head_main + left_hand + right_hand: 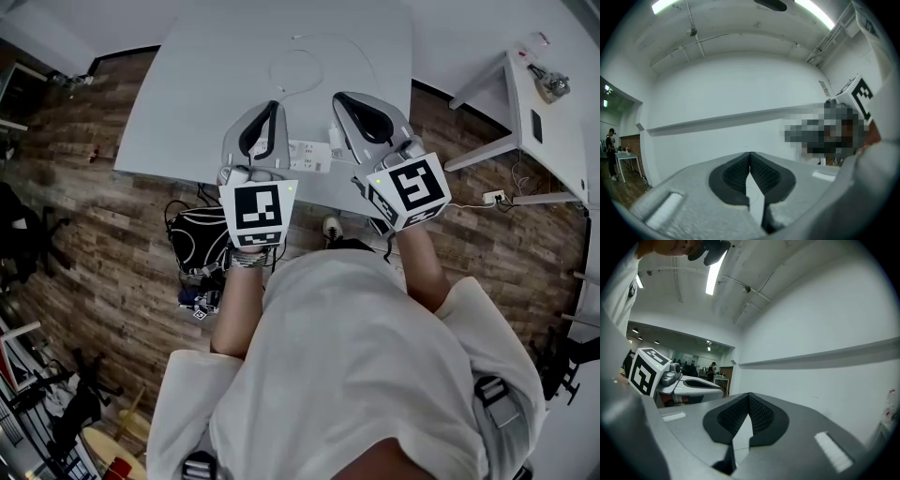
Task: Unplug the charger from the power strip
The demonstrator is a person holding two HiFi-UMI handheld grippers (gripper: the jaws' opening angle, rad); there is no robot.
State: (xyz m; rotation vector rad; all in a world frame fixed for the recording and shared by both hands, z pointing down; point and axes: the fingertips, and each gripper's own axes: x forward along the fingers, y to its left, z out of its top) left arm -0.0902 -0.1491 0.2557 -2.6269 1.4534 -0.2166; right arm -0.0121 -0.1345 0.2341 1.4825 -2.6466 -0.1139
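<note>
A white power strip (309, 156) lies near the front edge of the white table (187, 84). A small white charger (336, 138) sits at its right end, and its thin white cable (298, 73) loops away across the table. My left gripper (274, 105) hovers just left of the strip and my right gripper (340, 97) just right of it, above the charger. Both point level towards a white wall. In the left gripper view the left gripper (749, 153) is shut and empty. The right gripper (749, 394) is shut on nothing too. Neither gripper view shows the strip or charger.
A black bag (199, 239) lies on the wooden floor under the table's front edge. A second white table (525, 131) stands at the right with a small object (553, 86) on it. A plug block (494, 197) lies on the floor. A person (610, 147) stands far left.
</note>
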